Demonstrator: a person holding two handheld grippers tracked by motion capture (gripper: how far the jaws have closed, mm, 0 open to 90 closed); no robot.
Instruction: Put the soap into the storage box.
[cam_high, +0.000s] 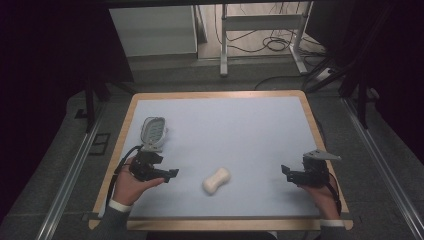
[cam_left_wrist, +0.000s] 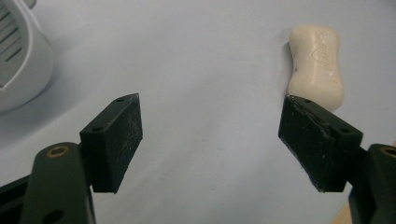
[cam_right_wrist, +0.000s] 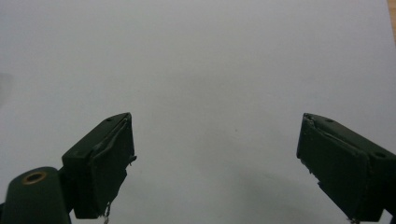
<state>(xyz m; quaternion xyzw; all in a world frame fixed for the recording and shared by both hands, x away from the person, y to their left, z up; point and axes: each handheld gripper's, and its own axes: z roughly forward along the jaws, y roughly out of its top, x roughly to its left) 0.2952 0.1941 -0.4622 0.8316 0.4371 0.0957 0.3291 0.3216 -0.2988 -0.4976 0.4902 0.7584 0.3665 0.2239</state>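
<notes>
Soap, cream waisted bar, sits near front edge of pale grey wood-rimmed tabletop. White slotted plastic soap dish near left edge. Left gripper and right gripper both spread wide, holding nothing.

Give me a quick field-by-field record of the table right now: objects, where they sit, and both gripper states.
surface: pale blue mat on a wood-edged table
soap bar: cream, waisted, lying flat near the front centre, untouched
soap dish: white, slotted, left side of the mat, apart from the soap
left hand-held gripper: open, holding nothing
right hand-held gripper: open, holding nothing
</notes>
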